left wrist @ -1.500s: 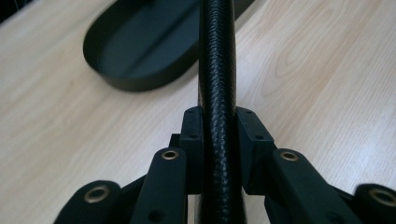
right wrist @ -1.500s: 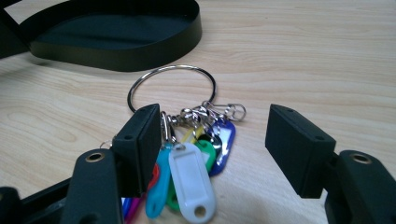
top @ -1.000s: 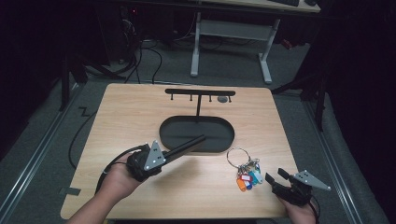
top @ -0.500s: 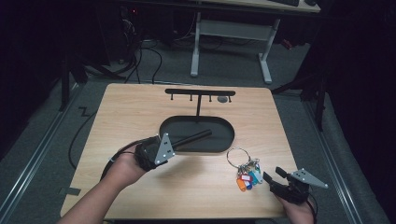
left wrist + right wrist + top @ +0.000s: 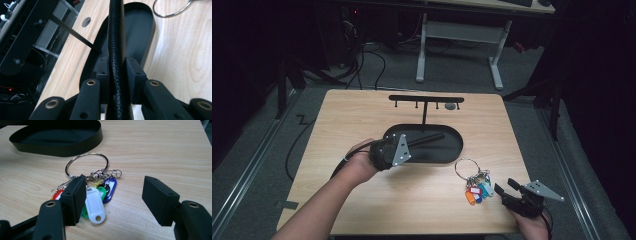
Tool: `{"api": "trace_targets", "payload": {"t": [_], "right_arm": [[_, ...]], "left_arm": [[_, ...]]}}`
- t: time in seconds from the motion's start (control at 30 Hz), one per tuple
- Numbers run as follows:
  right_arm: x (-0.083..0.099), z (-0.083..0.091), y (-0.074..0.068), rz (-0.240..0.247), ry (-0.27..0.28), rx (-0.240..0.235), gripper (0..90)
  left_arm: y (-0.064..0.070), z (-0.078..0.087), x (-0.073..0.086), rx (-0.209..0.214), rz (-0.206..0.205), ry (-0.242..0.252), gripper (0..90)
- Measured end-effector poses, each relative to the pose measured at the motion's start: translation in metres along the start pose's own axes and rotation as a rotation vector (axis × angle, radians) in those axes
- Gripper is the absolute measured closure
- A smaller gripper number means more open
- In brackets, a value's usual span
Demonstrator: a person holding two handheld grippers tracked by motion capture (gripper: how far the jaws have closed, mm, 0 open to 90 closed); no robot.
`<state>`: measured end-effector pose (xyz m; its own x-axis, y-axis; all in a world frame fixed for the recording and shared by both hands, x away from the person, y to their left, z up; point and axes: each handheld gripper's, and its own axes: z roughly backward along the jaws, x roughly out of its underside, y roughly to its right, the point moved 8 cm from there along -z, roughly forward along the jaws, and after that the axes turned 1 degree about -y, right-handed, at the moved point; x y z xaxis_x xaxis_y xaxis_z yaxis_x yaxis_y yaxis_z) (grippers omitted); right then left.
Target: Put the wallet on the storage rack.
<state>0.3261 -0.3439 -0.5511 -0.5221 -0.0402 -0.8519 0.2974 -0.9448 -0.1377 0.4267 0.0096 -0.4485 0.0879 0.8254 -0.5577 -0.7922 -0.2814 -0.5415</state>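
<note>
My left gripper (image 5: pixel 411 145) is shut on a black textured rod (image 5: pixel 428 139) that reaches out over the black oval tray (image 5: pixel 447 152). In the left gripper view the rod (image 5: pixel 116 37) runs up between the closed jaws of the gripper (image 5: pixel 117 68), above the tray (image 5: pixel 141 30). A metal key ring with several coloured tags (image 5: pixel 473 183) lies on the table right of the tray. My right gripper (image 5: pixel 505 187) stands open just right of it. In the right gripper view the tags (image 5: pixel 96 197) lie beside the left jaw of the open gripper (image 5: pixel 116 193), untouched.
A black T-shaped hook stand (image 5: pixel 426 98) rises from the tray's far edge, its post (image 5: pixel 75 35) slanting across the left gripper view. A round hole (image 5: pixel 451 106) sits in the tabletop behind it. The right gripper is close to the table's front right corner.
My left gripper has carried the rod forward and to the right, so it now reaches over the tray. The right gripper and the key ring have hardly moved.
</note>
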Motion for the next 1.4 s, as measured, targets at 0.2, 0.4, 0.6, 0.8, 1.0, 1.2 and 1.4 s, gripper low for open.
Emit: {"api": "trace_targets", "payload": {"t": [0.2,0.4,0.6,0.8,1.0,1.2,1.4], "right_arm": [[-0.001,0.002,0.003,-0.015,0.011,0.0,36.7],[-0.001,0.003,0.005,-0.028,0.016,-0.003,36.8],[0.0,0.002,0.004,-0.03,0.014,-0.008,36.9],[0.0,0.003,0.005,-0.035,0.016,-0.005,37.0],[0.0,0.003,0.005,-0.038,0.015,-0.01,37.0],[0.001,0.003,0.006,-0.044,0.017,-0.013,37.1],[0.001,0.005,0.008,-0.048,0.018,-0.017,37.1]], "left_arm": [[-0.003,-0.012,-0.006,0.01,0.004,0.001,75.3],[-0.007,-0.022,-0.012,0.008,-0.021,0.004,75.4],[-0.017,-0.043,-0.014,-0.008,-0.023,-0.004,75.4],[-0.02,-0.066,-0.013,0.002,-0.026,-0.024,75.4],[-0.019,-0.08,-0.019,0.015,-0.055,-0.028,75.3],[-0.017,-0.094,-0.022,0.027,-0.092,-0.032,75.2],[-0.012,-0.103,-0.003,0.036,-0.144,-0.127,74.6]]}}
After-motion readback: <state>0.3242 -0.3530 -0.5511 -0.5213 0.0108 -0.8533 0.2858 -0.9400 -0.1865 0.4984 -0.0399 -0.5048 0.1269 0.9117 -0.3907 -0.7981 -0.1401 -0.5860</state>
